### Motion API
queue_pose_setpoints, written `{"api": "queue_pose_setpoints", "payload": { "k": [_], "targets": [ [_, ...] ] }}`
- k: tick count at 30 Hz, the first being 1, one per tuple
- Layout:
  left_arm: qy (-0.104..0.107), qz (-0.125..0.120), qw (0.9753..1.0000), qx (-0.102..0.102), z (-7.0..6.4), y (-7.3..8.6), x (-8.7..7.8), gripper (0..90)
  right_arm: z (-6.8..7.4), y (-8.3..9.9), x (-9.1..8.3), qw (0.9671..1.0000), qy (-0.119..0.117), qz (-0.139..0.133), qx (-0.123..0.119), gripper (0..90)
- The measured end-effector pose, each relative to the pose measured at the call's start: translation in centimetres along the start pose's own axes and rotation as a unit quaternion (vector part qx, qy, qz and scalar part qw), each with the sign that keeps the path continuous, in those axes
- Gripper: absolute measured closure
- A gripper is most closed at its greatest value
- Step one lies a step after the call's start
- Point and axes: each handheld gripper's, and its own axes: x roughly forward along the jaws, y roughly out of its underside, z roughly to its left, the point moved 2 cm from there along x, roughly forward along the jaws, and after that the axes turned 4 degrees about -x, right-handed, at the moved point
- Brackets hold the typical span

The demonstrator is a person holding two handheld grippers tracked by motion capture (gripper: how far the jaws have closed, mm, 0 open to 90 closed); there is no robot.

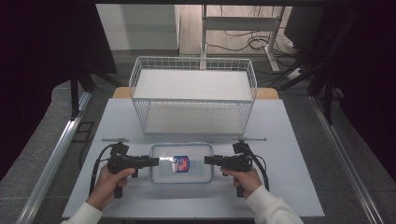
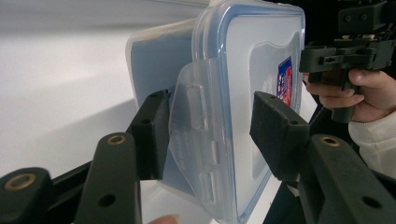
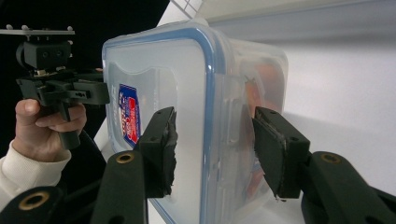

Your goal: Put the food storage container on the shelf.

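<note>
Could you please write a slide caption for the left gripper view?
Left gripper straddles the side latch of a lidded plastic box, jaws open; the right gripper faces it.

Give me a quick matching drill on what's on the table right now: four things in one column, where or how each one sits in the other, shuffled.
Things:
1. clear lidded container
2. wire basket
3. left gripper
4. red and blue label

Places or states:
A. at the container's left end, jaws open on either side of the side latch
B. on the container's lid
C. at the far side of the table, beyond the container
D. flat on the table between the two grippers

Pairs: 1-D, 2-C, 3-A, 4-B
</note>
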Motion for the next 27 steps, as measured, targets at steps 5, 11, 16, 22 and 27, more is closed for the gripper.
{"api": "queue_pose_setpoints", "payload": {
  "k": [5, 11, 16, 22, 27],
  "targets": [
    [0.003, 0.002, 1.0, 0.004, 0.0, -0.9, 0.5, 48.5, -0.3, -0.6, -0.4, 0.9999, 0.005, -0.004, -0.01, 50.4],
    [0.006, 0.001, 0.9999, 0.01, 0.2, -2.6, 1.4, 48.7, -0.9, -1.7, -0.6, 0.9997, 0.009, -0.013, -0.017, 50.4],
    [0.009, -0.003, 0.9999, 0.014, 0.9, -4.6, 2.5, 48.8, -2.0, -3.4, -0.6, 0.9993, 0.015, -0.021, -0.027, 50.4],
    [0.006, -0.003, 0.9998, 0.02, 2.0, -7.0, 3.7, 48.9, -3.8, -5.5, 0.0, 0.9991, 0.017, -0.027, -0.027, 50.2],
    [0.011, -0.006, 0.9996, 0.024, 2.9, -8.8, 4.4, 49.0, -4.9, -7.0, 0.5, 0.9988, 0.021, -0.032, -0.03, 50.1]
  ]
}}
